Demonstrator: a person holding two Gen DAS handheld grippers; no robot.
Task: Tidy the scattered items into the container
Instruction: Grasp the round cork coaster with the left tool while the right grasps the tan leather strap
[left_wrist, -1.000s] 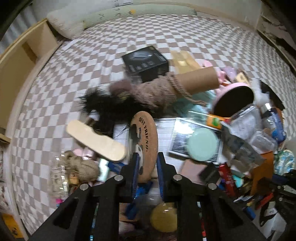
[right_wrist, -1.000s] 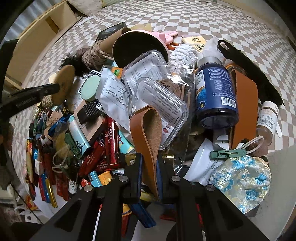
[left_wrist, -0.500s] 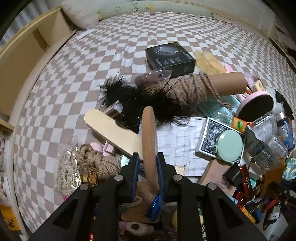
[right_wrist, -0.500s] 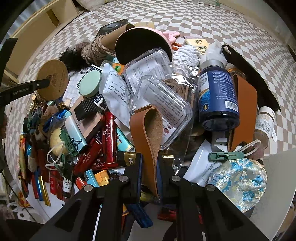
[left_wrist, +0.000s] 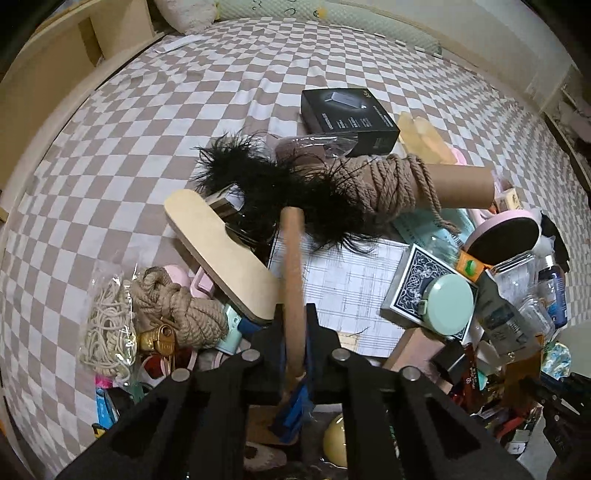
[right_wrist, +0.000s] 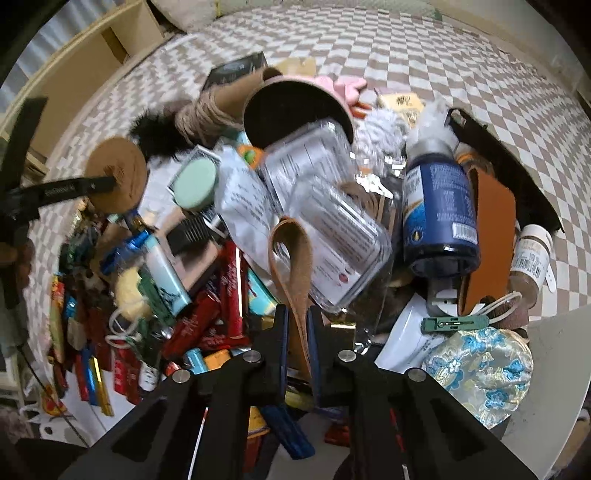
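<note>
Clutter heaped on checkered bed (left_wrist: 155, 122), spilling toward its near right part; left gripper (left_wrist: 294, 332) clamped on round cork coaster (left_wrist: 293, 280), held edge-on above the pile, in front of black feather trim (left_wrist: 280, 192) and rope-wrapped cardboard tube (left_wrist: 417, 181). Right gripper (right_wrist: 295, 332) clamped on brown leather strap loop (right_wrist: 290, 254), which rises out of the heap beside clear plastic box (right_wrist: 343, 236) and blue bottle (right_wrist: 437, 210). White container rim (right_wrist: 554, 354) sits at right edge of right-wrist view, brocade pouch (right_wrist: 480, 369) against it.
</note>
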